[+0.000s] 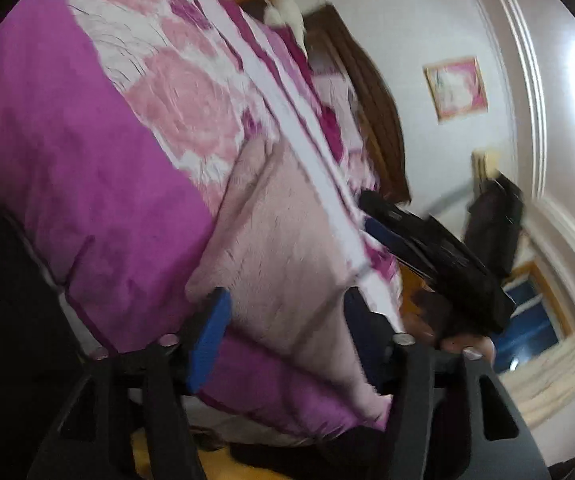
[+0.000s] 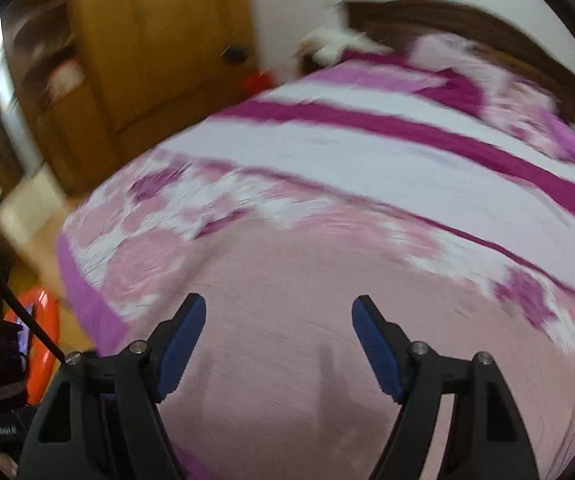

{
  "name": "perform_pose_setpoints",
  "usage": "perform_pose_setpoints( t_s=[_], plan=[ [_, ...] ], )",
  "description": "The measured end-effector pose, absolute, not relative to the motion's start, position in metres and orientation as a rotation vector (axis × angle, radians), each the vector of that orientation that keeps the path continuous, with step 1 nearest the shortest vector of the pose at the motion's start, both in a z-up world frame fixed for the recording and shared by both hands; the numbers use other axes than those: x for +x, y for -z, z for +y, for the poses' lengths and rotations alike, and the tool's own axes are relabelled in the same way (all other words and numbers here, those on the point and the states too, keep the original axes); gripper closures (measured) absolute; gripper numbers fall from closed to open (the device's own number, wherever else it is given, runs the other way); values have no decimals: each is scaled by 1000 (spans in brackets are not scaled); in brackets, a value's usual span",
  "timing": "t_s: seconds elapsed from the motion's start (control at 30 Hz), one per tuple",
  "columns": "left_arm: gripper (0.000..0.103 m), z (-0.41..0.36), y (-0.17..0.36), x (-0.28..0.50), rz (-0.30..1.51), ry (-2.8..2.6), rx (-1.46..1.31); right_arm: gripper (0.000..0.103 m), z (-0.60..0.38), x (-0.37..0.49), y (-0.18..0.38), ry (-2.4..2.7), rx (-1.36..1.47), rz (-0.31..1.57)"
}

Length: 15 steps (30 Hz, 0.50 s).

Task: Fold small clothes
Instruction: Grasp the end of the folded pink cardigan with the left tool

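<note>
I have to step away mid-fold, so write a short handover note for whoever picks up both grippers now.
Left gripper: open, holding nothing; the pink cloth lies just beyond its fingers.
Right gripper: open, empty, hanging above the same cloth.
The cloth lies spread on the bed cover, near the bed's edge.
Done: the cloth is laid out; the blur hides whether any fold is in.
Left: check its edges, then fold it and set it aside.

Both grippers [image 2: 278, 344] [image 1: 287, 332] are black with blue ribbed pads [image 2: 181, 346], silver screws [image 2: 419, 347], and perhaps a black cable [image 2: 19, 304].
</note>
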<state>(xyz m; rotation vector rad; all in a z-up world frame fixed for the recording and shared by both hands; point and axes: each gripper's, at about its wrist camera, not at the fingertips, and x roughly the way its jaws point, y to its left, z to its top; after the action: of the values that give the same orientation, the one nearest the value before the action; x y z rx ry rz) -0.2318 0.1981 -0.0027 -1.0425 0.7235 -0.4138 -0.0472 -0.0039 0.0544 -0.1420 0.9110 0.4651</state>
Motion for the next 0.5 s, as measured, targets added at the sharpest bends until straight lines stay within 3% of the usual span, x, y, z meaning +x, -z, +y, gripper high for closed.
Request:
perform_pose_setpoints(
  t_s=[0.03, 0.3, 0.5],
  plan=[
    [57, 199, -1, -232, 709, 378, -1021, 24, 20, -37, -55, -479, -195, 944],
    [57, 164, 17, -205, 923, 206, -858, 24, 111, 18, -34, -376, -356, 1233],
    [57, 162, 20, -197, 874, 204, -848, 23, 118, 22, -29, -303, -310, 1352]
  ],
)
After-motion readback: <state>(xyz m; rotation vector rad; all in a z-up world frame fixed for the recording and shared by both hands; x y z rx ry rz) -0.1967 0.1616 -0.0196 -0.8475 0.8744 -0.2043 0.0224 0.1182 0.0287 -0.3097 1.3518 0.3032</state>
